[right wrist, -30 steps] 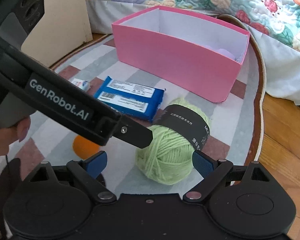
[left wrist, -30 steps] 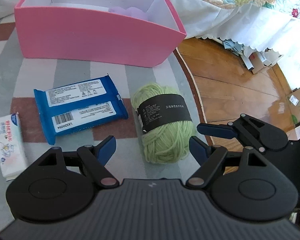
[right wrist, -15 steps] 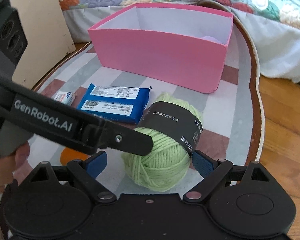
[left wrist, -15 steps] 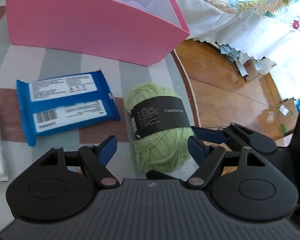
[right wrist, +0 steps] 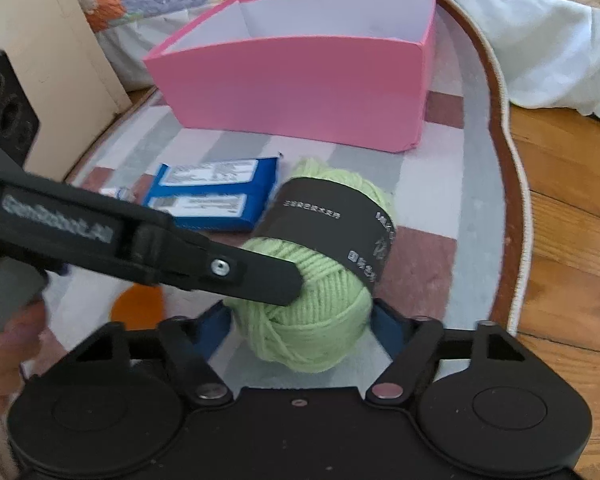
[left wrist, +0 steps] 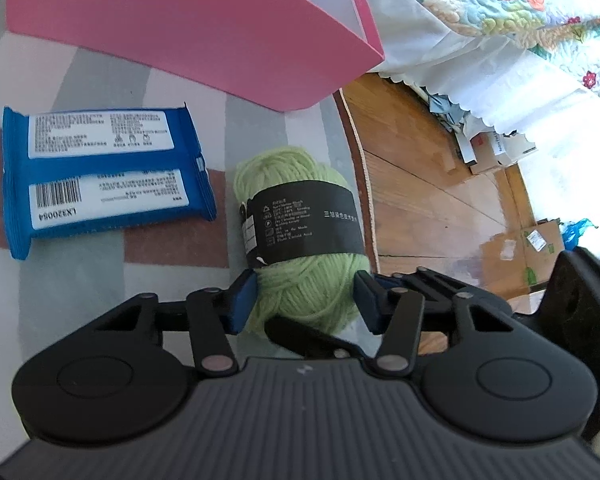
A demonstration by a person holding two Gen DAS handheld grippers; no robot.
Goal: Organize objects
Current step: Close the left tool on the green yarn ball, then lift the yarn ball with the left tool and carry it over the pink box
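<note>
Around the yarn ball [left wrist: 304, 240], both tongs [left wrist: 305, 306] [right wrist: 300, 330] are closing, narrower than before.

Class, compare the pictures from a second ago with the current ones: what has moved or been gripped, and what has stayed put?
Both grippers have come down around the green yarn ball. The left gripper and right gripper were wide apart; now their jaws are closing, with the ball's near end between them. The blue wipes pack and pink box lie unchanged on the rug.
</note>
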